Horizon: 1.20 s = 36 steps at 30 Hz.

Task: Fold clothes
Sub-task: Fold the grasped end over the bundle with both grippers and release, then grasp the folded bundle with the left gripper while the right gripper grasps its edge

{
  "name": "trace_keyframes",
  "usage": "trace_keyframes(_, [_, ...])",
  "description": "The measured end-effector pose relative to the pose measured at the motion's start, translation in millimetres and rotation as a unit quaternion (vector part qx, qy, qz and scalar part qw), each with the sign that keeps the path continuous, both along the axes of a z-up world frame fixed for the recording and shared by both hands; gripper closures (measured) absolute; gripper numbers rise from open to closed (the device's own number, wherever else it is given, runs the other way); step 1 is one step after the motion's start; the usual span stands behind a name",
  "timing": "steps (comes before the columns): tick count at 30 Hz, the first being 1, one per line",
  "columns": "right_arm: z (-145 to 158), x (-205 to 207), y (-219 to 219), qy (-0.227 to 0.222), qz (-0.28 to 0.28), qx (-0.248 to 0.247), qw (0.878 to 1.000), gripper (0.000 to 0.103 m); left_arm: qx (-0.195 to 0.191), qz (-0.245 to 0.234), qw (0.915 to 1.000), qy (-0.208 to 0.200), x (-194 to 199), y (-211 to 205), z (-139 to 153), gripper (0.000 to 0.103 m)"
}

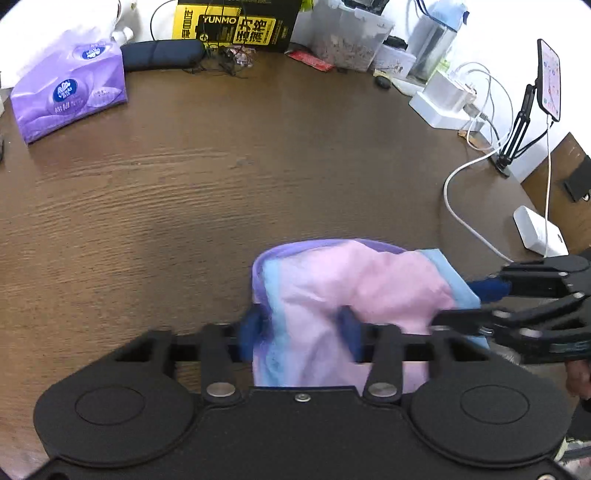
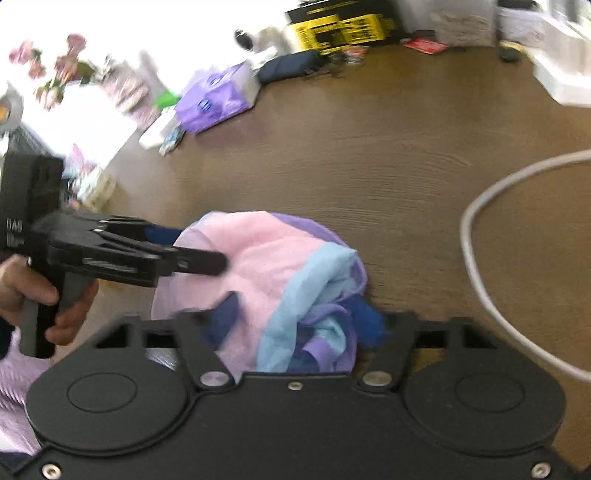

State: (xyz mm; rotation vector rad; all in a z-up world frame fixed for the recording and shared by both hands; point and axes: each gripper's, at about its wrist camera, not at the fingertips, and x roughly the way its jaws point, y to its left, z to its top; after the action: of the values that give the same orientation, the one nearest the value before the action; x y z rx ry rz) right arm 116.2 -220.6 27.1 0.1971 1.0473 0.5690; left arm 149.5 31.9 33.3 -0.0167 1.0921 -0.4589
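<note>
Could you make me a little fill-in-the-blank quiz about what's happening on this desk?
Both grippers, the left gripper and the right gripper, grasp one bunched ____.
Its largest patch is coloured ____.
It rests on a brown ____ desk.
The tissue pack is coloured ____.

Missing words: garment; pink; wooden; purple

The soft pink, blue and purple cloth (image 1: 354, 295) is lying bunched on the brown wooden table (image 1: 221, 177), low in the frame. The purple tissue pack (image 1: 70, 92) is sitting at the upper left. The yellow and black box (image 1: 236, 26) is standing at the top, with the white power strip (image 1: 443, 107) at the upper right.
</note>
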Motion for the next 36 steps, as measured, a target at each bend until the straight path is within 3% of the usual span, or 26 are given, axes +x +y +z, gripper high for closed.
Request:
trace_keyframes(3, [1,0,5,-0.011,0.006,-0.021,1.0,0.068,0.022,0.006,0.9996,-0.015,-11,-3,5,0.072])
trace_keyframes(5, [12,-10,5,-0.019,0.009,-0.034,0.999,0.059,0.04,0.016,0.9989,-0.022,-18,-8,12,0.058])
trace_keyframes(6, [18,-15,5,-0.024,0.011,-0.04,0.999,0.039,0.046,0.021,0.9984,-0.026,-23,-9,17,0.039])
trace_keyframes(7, [23,-20,5,-0.028,0.013,-0.046,0.998,0.019,0.052,0.028,0.9978,-0.031,-30,-9,23,0.027])
trace_keyframes(8, [29,-25,4,-0.033,0.014,-0.052,0.998,0.016,0.057,0.033,0.9972,-0.036,-35,-9,28,0.026])
trace_keyframes(11, [45,-40,4,-0.046,0.019,-0.07,0.996,0.016,0.095,0.062,0.9923,-0.05,-49,-14,42,0.022])
trace_keyframes(14, [61,-61,3,-0.048,0.012,-0.092,0.995,0.016,0.132,0.108,0.9849,-0.029,-65,-15,53,0.019])
trace_keyframes(17, [70,-88,4,-0.027,-0.017,-0.114,0.993,0.016,0.111,0.123,0.9861,-0.009,-91,-10,68,0.019])
trace_keyframes(24, [79,-120,8,-0.022,-0.041,-0.132,0.99,0.016,0.125,0.104,0.9866,-0.011,-113,-18,71,0.018])
trace_keyframes(36, [65,-75,22,-0.054,-0.056,-0.16,0.984,0.016,0.139,0.101,0.9845,-0.034,-71,-32,33,0.018])
